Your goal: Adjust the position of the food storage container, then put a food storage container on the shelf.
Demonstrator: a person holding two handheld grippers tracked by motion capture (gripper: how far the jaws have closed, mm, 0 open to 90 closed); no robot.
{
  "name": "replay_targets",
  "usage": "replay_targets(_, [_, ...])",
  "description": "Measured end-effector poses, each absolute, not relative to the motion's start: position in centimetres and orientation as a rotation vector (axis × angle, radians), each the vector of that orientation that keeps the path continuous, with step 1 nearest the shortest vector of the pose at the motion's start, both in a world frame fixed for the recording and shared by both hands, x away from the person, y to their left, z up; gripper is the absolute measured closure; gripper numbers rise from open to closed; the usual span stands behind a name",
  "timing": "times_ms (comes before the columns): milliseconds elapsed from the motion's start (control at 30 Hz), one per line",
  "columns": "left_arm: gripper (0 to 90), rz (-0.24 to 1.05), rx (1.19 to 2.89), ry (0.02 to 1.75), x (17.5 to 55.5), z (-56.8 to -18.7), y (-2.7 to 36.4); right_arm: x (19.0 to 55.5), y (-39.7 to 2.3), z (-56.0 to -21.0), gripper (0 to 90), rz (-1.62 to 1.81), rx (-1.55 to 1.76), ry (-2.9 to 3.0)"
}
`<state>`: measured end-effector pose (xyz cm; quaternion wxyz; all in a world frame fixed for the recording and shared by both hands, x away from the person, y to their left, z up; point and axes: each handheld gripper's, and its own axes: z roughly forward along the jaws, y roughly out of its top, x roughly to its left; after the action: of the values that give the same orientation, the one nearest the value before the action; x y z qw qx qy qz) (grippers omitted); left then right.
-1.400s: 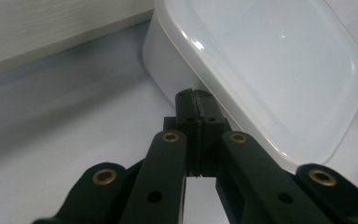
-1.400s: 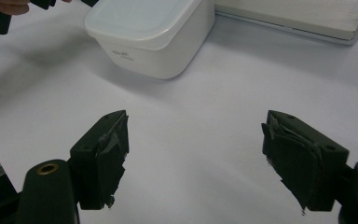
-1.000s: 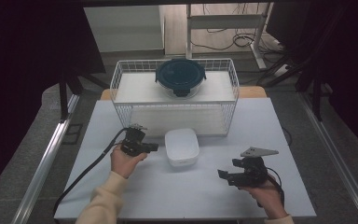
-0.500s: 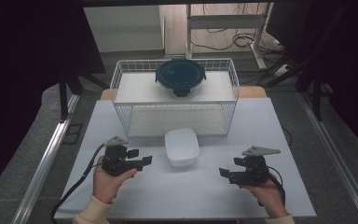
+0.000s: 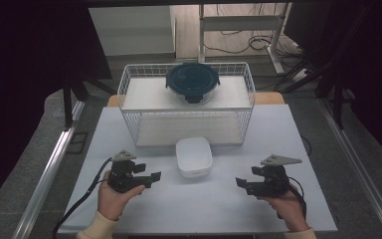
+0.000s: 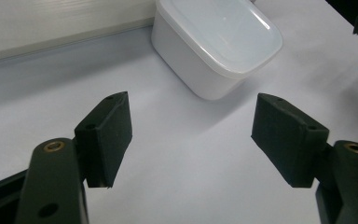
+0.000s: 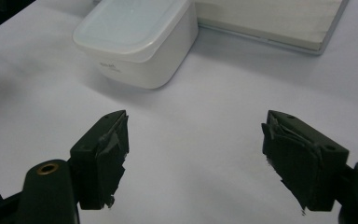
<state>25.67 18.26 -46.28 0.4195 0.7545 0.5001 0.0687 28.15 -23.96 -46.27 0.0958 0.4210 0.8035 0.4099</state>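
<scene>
White lidded container [image 5: 194, 157] on bench [image 5: 199, 209], centre, just in front of wire basket [image 5: 129, 87]; between the two hand-held grippers, touched by neither.

Left hand-held gripper [image 5: 153, 178]: held in left hand [image 5: 113, 198], jaws pointing toward 3 o'clock in high view. Jaws have just been opening, now wide apart, nothing between pads. In left gripper view [image 6: 193, 135]: bare bench between the jaws, container [image 6: 219, 44] at about 12 to 1 o'clock, lid on, apart from both pads.

Right hand-held gripper [image 5: 241, 185]: held in right hand [image 5: 288, 209], jaws pointing toward 9 o'clock in high view, facing the left one across the bench. Jaws wide apart, holding nothing. In right gripper view [image 7: 193, 154]: pads [image 7: 109, 154] with torn, ragged facing; container [image 7: 137, 44] at about 11 o'clock, well clear of the jaws.

Outward: container at 1 o'clock from left hand-held gripper, 10 o'clock from right one. Wire basket at 12 o'clock from container, at far half of bench. Round dark-lidded glass container [image 5: 193, 82] resting on top of the basket, at its back rim, lid clipped on. Cable [image 5: 82, 199] trailing from left hand-held gripper toward 7 o'clock, off bench edge.
</scene>
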Motion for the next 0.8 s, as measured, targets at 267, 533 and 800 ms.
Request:
replay_targets(267, [27.2, 0.157, 1.890, 1.269, 25.5, -46.5, 17.8, 28.2, -24.1, -45.3, 22.3, 1.245, 1.229, 2.355])
replay_targets(533, [27.7, 0.171, 1.879, 1.266, 25.6, -46.6, 17.8, 29.1, -23.7, -45.3, 21.4, 1.297, 1.246, 2.327])
replay_targets(800, [29.5, 0.150, 1.826, 1.285, 26.1, -46.2, 18.0, 30.0, -22.9, -45.4, 24.7, 1.315, 1.258, 2.346])
